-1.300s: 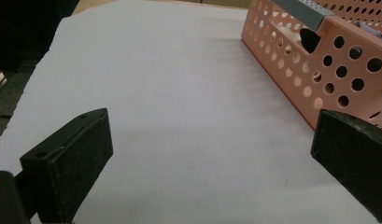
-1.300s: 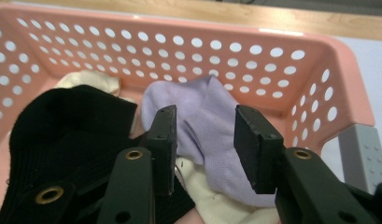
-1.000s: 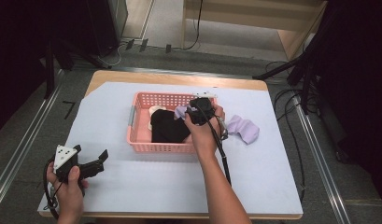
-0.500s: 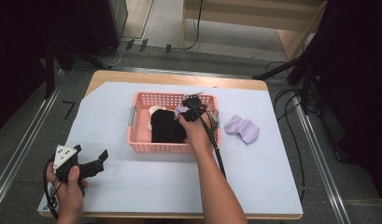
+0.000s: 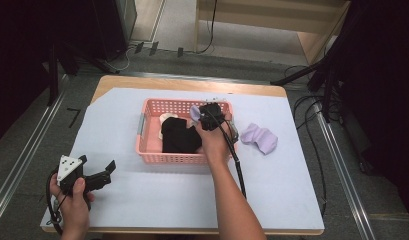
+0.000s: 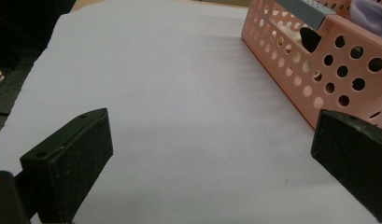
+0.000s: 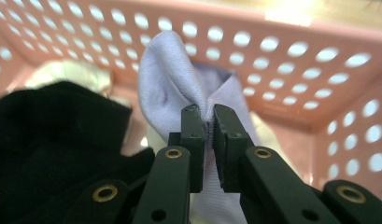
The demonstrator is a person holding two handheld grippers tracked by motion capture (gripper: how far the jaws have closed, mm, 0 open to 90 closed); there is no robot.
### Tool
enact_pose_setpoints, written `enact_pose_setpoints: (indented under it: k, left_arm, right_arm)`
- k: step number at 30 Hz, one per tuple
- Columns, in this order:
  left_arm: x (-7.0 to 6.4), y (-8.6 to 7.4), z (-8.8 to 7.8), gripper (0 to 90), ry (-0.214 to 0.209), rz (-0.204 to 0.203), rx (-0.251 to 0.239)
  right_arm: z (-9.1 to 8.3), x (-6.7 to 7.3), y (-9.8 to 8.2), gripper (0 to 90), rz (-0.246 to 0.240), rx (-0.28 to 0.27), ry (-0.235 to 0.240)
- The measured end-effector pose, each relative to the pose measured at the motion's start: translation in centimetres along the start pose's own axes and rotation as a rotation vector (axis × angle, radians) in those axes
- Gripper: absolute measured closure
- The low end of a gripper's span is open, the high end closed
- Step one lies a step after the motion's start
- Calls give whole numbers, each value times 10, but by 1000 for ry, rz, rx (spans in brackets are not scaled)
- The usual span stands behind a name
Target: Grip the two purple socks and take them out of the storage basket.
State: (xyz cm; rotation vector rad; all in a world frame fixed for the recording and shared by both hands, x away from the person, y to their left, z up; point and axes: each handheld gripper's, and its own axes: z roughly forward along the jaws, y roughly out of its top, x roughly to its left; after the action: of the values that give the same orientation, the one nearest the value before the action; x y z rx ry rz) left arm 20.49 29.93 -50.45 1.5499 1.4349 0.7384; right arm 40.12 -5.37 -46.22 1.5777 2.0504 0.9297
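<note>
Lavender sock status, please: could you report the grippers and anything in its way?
Right gripper shut on lavender sock, inside pink basket. Left gripper open. Black cloth alongside.

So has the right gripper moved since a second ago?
Yes. The right gripper has shifted left and slightly back over the pink basket, away from the lavender cloth on the table. Its jaws have just closed on a lavender sock.
</note>
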Motion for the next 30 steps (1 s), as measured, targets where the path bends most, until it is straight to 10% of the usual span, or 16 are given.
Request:
enact_pose_setpoints:
  k: [17,30]
  left_arm:
    - [-1,0,0,0,4,2,0]
    - [0,0,0,0,2,0,0]
  right_arm:
    - [-44,-3,1,841,-91,-308,65]
    - [-77,-19,7,840,-90,-435,46]
